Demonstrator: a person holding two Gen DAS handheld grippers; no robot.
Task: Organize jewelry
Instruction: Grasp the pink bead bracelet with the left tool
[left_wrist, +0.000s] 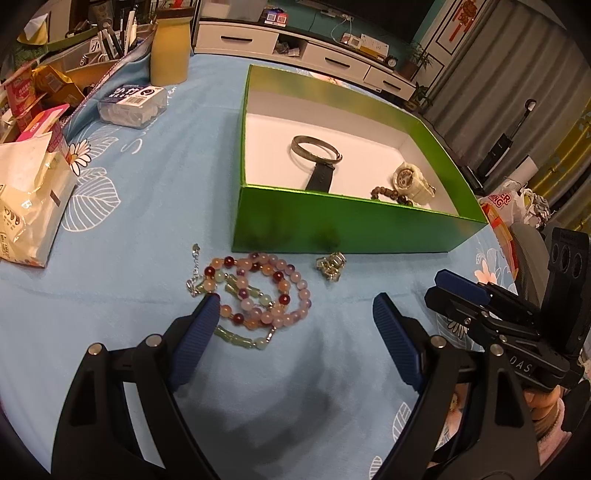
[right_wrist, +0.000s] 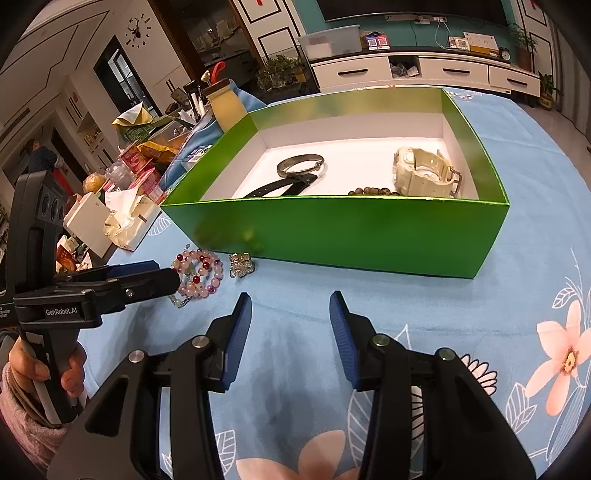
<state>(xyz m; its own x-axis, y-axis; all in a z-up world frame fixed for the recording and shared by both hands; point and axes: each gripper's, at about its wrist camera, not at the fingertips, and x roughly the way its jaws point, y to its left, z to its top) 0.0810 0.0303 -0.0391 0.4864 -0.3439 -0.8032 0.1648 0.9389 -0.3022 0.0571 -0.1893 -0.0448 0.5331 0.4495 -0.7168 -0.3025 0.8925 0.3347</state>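
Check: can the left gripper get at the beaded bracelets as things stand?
Probably yes. The left gripper is open, and the beaded bracelets lie on the cloth just ahead, one finger at their edge. The green box sits behind them, not between.

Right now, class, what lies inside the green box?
Inside the green box lie a metal bangle, a black strap, a cream watch and brown beads. The front wall hides the near floor and part of the beads.
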